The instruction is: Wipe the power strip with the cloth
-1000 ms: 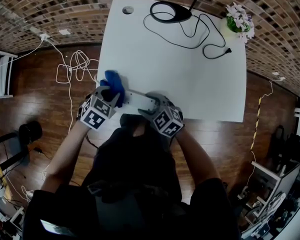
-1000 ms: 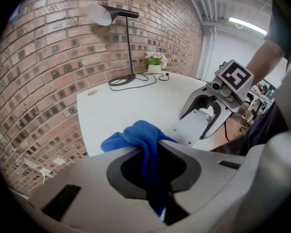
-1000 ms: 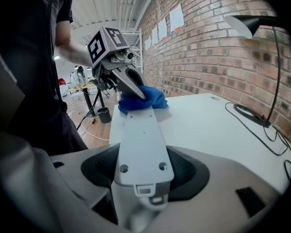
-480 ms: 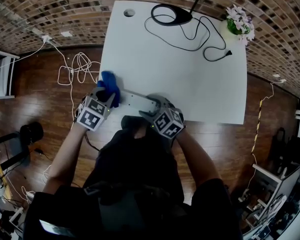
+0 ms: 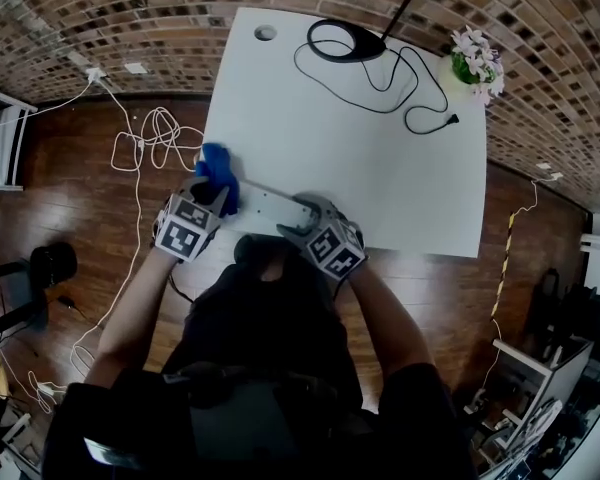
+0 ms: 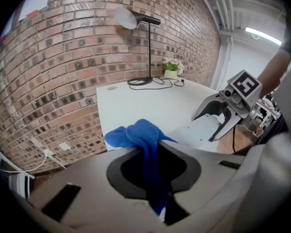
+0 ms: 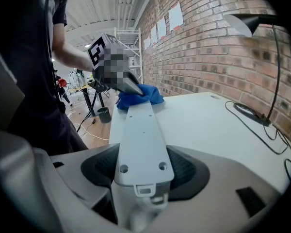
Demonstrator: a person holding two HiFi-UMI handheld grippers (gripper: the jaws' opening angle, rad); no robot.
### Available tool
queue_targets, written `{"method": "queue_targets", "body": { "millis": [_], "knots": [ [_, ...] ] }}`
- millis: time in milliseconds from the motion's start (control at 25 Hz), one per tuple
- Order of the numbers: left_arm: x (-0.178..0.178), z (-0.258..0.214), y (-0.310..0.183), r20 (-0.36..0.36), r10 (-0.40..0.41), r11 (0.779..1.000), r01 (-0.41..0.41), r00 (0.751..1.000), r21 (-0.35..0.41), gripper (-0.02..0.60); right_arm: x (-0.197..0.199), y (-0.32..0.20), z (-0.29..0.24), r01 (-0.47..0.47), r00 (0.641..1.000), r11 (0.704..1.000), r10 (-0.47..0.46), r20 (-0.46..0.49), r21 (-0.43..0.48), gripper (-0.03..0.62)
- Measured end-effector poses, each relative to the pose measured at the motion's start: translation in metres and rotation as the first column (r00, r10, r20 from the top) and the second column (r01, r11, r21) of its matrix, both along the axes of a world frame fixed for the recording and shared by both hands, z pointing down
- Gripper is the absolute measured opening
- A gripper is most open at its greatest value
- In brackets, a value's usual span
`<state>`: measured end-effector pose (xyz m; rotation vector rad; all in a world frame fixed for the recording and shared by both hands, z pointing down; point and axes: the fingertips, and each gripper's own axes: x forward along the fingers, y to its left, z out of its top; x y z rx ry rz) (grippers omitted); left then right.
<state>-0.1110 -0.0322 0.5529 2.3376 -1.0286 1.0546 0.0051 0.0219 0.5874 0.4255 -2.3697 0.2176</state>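
- While its jaws are pinched together on a fold of the blue cloth (image 6: 138, 136), the left gripper (image 6: 154, 174) tilts down over the seven o'clock corner of the white tabletop (image 5: 350, 138).
- Beyond the jaws the cloth bunches up, and in the right gripper view it lies against the far end of the power strip (image 7: 140, 130).
- Spread wide, the right gripper (image 7: 140, 181) has its jaws clamped on the two long sides of the near end of the strip, whose upper face shows small holes.
- In the head view the strip lies along the tabletop's six o'clock edge, with the cloth at its nine o'clock end and the right gripper at its three o'clock end.
- A lamp base (image 5: 345, 40) sits at the tabletop's twelve o'clock edge, and its black cable (image 5: 412, 80) loops toward two o'clock.
- A flower pot (image 5: 477, 58) stands at the one o'clock corner.
- White cables (image 5: 150, 133) lie on the wooden floor (image 5: 70, 198) at nine o'clock of the tabletop.
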Motion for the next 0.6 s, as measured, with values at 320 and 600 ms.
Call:
{"method": "queue_targets", "body": {
  "millis": [320,600],
  "knots": [
    [-0.001,-0.003,0.002,0.0,0.001,0.997,-0.001,1.0,0.081,0.057,-0.003,-0.001,-0.002,0.001,1.0,1.0,-0.001,0.001,-0.001,0.291],
    [0.006,-0.002,0.003,0.04,0.078,0.992,-0.082,0.996,0.091,0.057,-0.004,-0.002,0.0,-0.016,1.0,1.0,0.016,-0.002,-0.001,0.293]
  ]
}}
